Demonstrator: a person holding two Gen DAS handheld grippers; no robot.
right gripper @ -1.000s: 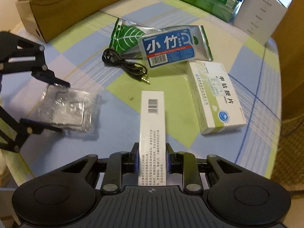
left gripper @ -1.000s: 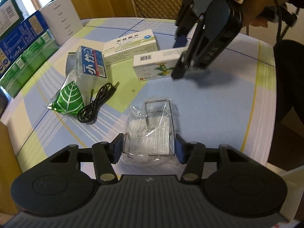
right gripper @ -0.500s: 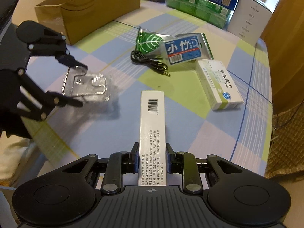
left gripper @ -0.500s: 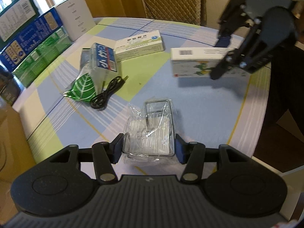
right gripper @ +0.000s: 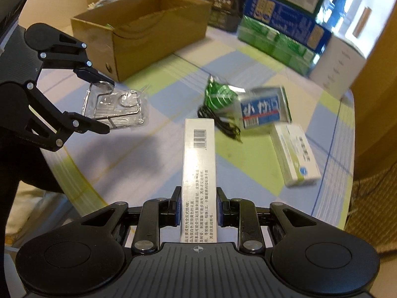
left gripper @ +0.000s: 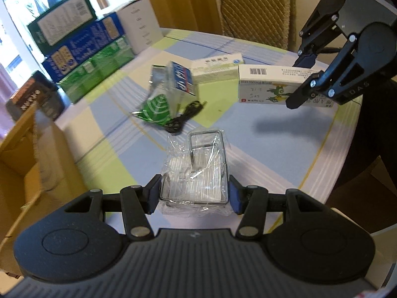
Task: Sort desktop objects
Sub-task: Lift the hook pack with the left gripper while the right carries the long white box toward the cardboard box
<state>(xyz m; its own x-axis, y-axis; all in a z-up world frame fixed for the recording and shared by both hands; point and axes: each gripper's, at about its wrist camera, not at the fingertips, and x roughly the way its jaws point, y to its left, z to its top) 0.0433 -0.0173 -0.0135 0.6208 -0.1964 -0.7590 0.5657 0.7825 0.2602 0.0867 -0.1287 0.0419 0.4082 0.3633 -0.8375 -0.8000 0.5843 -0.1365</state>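
Note:
My left gripper (left gripper: pixel 193 195) is shut on a clear plastic packet with a wire hook (left gripper: pixel 198 171), held above the checked table; the same packet (right gripper: pixel 116 109) and left gripper (right gripper: pixel 109 106) show at the left of the right wrist view. My right gripper (right gripper: pixel 197 207) is shut on a long white medicine box (right gripper: pixel 198 164) with a barcode, also lifted off the table. That medicine box (left gripper: pixel 268 87) hangs at the right of the left wrist view in the right gripper (left gripper: pixel 297 84).
On the table lie a green leaf sachet (right gripper: pixel 215 94), a blue-labelled pouch (right gripper: pixel 263 109), a black cable (right gripper: pixel 223 124) and a white-green box (right gripper: pixel 295 156). An open cardboard box (right gripper: pixel 139 32) stands at the back left. Stacked cartons (right gripper: pixel 282 22) line the far edge.
Both grippers have risen and drawn back from the table with their loads. The left one has swung toward the cardboard box side, which now shows at its left.

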